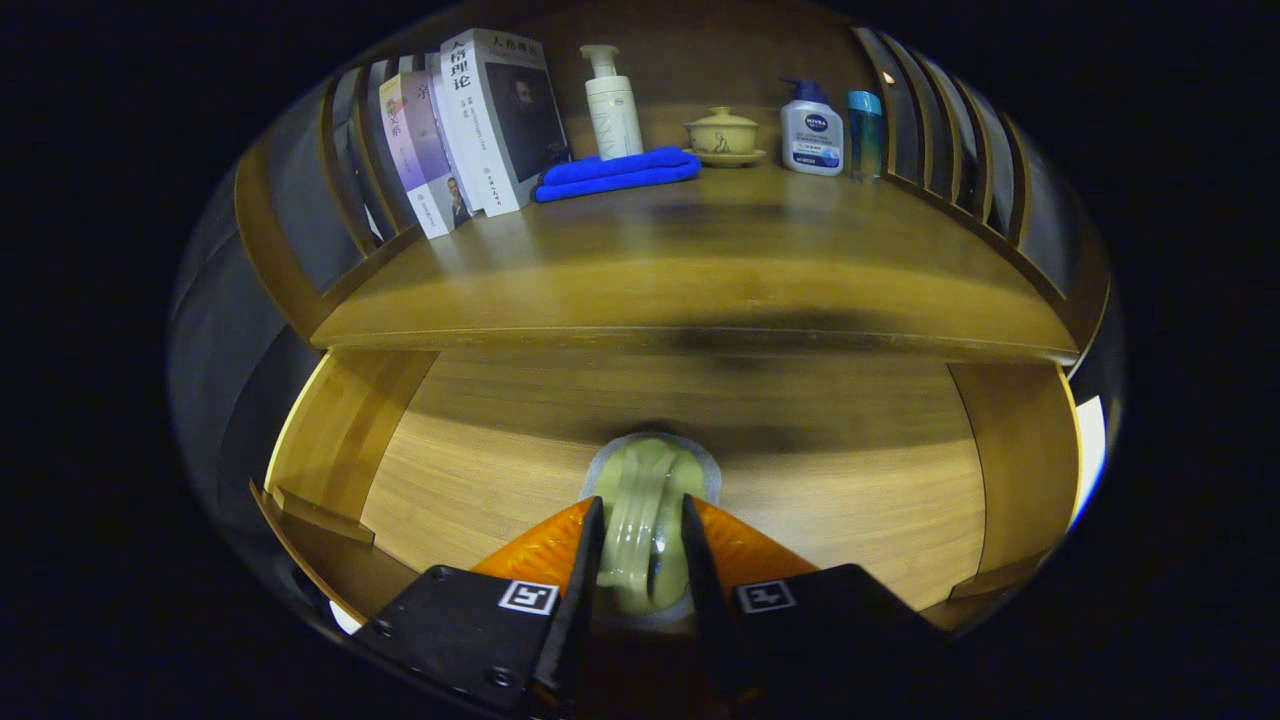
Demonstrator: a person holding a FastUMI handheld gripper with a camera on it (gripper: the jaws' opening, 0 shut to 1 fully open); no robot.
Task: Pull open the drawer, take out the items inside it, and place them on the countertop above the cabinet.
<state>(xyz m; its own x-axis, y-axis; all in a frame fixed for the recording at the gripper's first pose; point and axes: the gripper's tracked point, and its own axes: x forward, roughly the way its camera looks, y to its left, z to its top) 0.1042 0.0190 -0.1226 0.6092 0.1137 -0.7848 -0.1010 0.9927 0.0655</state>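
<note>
The gripper (642, 530) is inside an open wooden drawer (480, 470), its two fingers closed narrowly on either side of a pale green packet (648, 500) that stands between them, both fingers pressing its sides. Above the drawer lies the desk (700, 270). At its back stand a row of books (470, 125), a folded blue cloth (615, 172), a white pump bottle (612, 105), a lidded cup (722, 135), a white and blue pump bottle (811, 130) and a small teal bottle (865, 135).

Dim warm light from above; soft dark shadow bands across surface (700, 280) and drawer (480, 470) floor; heavy fisheye bending at edges; focus sharp.
</note>
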